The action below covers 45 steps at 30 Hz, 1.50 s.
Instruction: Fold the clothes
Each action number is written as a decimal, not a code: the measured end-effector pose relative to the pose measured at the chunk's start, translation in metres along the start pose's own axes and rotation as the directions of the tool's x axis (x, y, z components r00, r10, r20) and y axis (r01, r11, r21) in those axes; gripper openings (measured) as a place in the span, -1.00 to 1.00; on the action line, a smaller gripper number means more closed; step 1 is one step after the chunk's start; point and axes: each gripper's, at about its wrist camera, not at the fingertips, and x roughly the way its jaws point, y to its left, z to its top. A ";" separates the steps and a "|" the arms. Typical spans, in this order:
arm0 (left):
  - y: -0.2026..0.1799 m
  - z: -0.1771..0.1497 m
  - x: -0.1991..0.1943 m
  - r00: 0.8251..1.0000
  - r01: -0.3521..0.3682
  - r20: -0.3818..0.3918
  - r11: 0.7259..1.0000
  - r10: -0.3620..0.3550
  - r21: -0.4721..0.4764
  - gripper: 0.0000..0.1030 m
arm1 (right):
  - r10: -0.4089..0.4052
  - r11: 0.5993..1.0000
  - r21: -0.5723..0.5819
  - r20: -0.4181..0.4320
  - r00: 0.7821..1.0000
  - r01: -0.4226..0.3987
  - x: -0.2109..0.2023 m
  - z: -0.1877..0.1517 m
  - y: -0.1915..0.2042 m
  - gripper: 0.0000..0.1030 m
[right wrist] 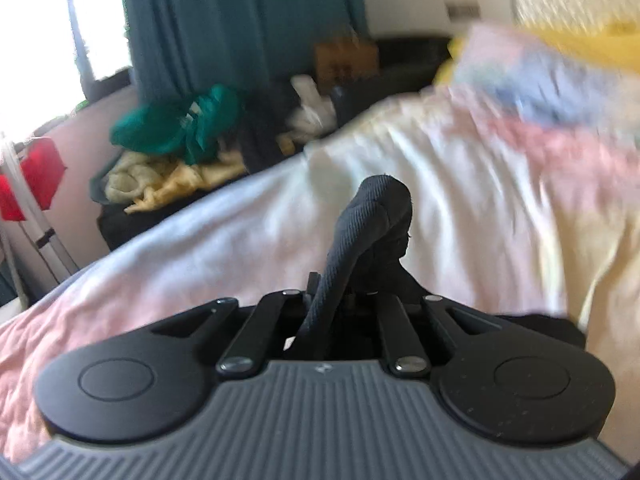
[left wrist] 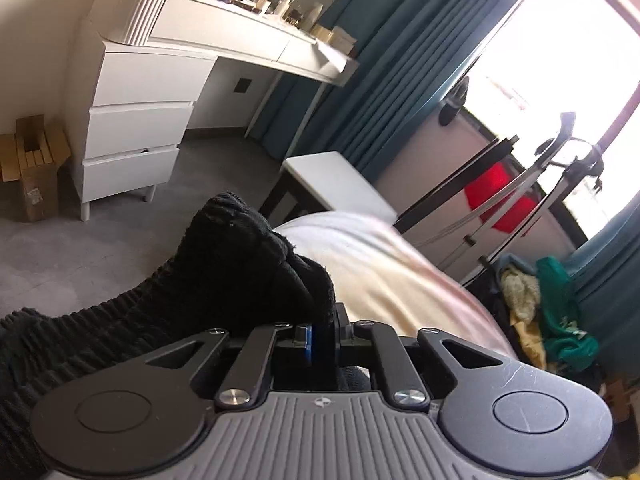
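We see both grippers clamped on one black knit garment [left wrist: 120, 320]: the left gripper [left wrist: 320, 332] pinches a bunched ribbed edge that trails off to the left, the right gripper [right wrist: 332, 296] pinches a rolled hem standing up between its jaws. The garment is held above the pale bedspread [right wrist: 460, 200]. A pile of clothes [right wrist: 176, 136] lies beside the bed.

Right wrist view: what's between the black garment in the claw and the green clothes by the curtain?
The bed's pale cover fills most of that stretch, then yellow clothes under the green clothes. The right claw grips the black garment.
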 end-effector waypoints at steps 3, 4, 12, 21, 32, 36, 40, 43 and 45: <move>0.011 -0.003 -0.002 1.000 0.021 -0.011 1.000 -0.022 -0.002 -0.55 | 0.074 0.992 0.104 -0.043 0.996 -0.070 -0.005 -0.003 -0.019 -0.45; 0.016 -0.001 -0.008 0.999 0.036 -0.005 0.999 -0.036 -0.015 -0.45 | 0.102 0.987 0.132 -0.053 0.993 -0.094 -0.009 -0.003 -0.025 -0.38; 0.057 -0.024 -0.103 0.984 0.181 0.016 0.978 -0.180 -0.101 0.69 | 0.228 0.887 0.394 0.074 0.971 -0.239 -0.111 -0.054 -0.095 0.52; 0.116 -0.076 -0.145 0.960 0.179 -0.146 0.926 -0.238 -0.332 0.69 | 0.499 0.642 0.693 -0.052 0.865 -0.329 -0.138 -0.124 -0.124 0.51; 0.138 -0.089 -0.069 0.981 0.114 -0.093 0.893 -0.170 -0.436 0.39 | 0.434 0.725 0.637 -0.128 0.892 -0.261 -0.086 -0.114 -0.071 0.42; 0.132 -0.075 -0.056 0.992 0.052 -0.081 0.895 -0.097 -0.444 -0.24 | 0.347 0.751 0.621 -0.086 0.934 -0.222 -0.072 -0.106 -0.073 -0.56; 0.133 -0.063 -0.066 0.991 0.024 -0.108 0.894 -0.080 -0.447 -0.55 | 0.287 0.773 0.601 -0.048 0.957 -0.201 -0.077 -0.102 -0.076 -0.67; 0.132 -0.052 -0.086 0.988 0.048 -0.110 0.899 -0.105 -0.435 -0.64 | 0.284 0.788 0.573 -0.016 0.959 -0.225 -0.096 -0.100 -0.075 -0.71; 0.128 -0.044 -0.101 0.988 0.057 -0.105 0.907 -0.111 -0.418 -0.66 | 0.298 0.787 0.568 -0.008 0.955 -0.241 -0.112 -0.098 -0.080 -0.72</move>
